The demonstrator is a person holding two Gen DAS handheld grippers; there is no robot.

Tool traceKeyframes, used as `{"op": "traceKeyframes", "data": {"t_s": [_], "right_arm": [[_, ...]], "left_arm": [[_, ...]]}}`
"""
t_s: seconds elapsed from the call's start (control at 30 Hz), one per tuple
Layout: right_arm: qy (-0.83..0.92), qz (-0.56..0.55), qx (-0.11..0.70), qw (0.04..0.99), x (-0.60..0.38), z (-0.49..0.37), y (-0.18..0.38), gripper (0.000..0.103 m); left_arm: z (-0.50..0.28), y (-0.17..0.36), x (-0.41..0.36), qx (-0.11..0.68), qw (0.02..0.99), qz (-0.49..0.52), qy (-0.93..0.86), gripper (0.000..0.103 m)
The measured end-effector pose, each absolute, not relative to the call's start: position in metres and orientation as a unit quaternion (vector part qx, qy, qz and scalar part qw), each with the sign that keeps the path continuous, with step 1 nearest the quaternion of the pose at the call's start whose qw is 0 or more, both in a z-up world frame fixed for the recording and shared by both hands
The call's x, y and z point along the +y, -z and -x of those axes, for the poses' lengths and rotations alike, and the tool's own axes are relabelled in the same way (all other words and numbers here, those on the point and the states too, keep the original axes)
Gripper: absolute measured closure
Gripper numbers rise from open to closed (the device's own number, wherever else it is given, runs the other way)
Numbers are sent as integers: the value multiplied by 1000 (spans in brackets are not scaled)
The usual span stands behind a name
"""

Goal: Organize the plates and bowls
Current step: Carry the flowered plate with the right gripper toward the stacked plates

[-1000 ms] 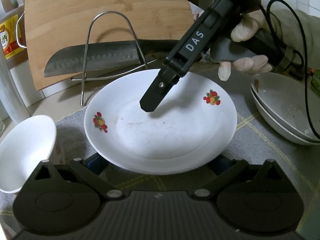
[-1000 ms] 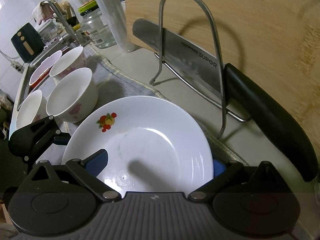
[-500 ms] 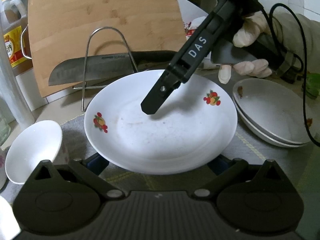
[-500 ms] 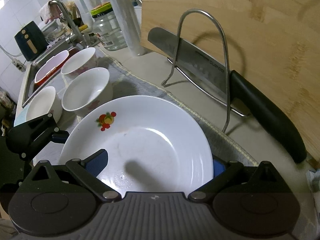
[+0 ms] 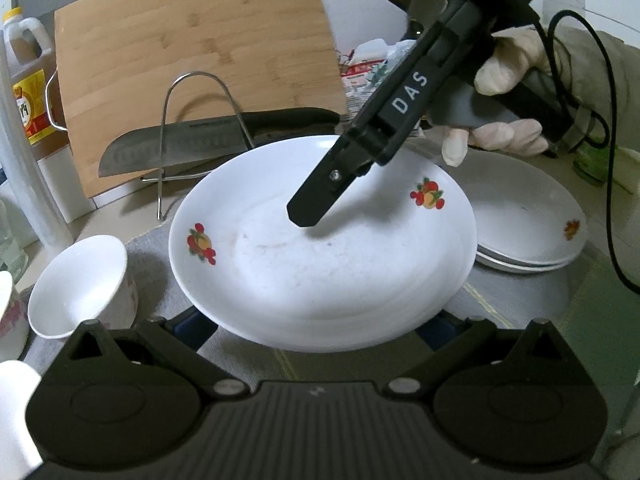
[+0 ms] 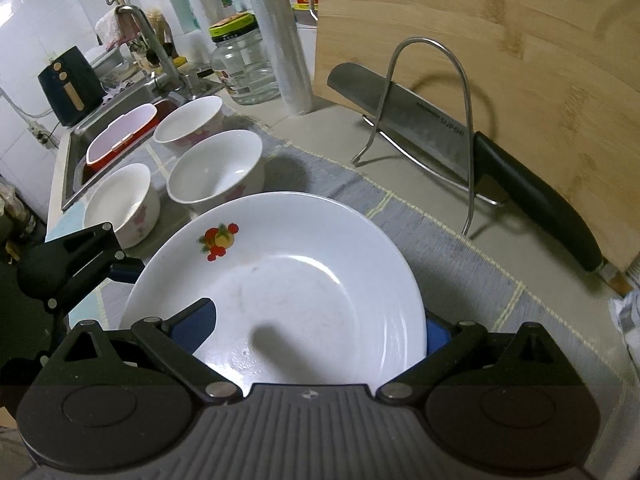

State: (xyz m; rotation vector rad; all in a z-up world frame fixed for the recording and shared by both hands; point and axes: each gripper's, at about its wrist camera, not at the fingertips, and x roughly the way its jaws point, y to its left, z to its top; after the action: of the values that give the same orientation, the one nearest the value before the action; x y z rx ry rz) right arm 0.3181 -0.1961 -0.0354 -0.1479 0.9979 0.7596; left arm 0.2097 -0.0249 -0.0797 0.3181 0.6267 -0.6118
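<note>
Both tools pinch the plate [image 5: 320,264] at mid-frame: left tool [image 5: 316,332] on its near rim, right tool [image 5: 306,210] on its far side. Uneven lifting could tip it onto the stack [image 5: 532,220] at right, chipping both.

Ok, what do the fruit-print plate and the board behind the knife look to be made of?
The plate looks like glazed white ceramic, possibly melamine: glossy highlights along the rim, printed fruit decal. The board looks like bamboo or laminated wood: pale strips with darker node marks, matte finish.
</note>
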Motion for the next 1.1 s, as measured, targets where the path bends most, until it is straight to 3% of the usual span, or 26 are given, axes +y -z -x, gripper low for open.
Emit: {"op": "traceKeyframes", "data": {"t_s": [1.1], "right_arm": [[-272, 28, 449, 851, -253, -218, 10, 0]], "left_arm": [[-158, 64, -55, 279, 858, -193, 385, 1]]}}
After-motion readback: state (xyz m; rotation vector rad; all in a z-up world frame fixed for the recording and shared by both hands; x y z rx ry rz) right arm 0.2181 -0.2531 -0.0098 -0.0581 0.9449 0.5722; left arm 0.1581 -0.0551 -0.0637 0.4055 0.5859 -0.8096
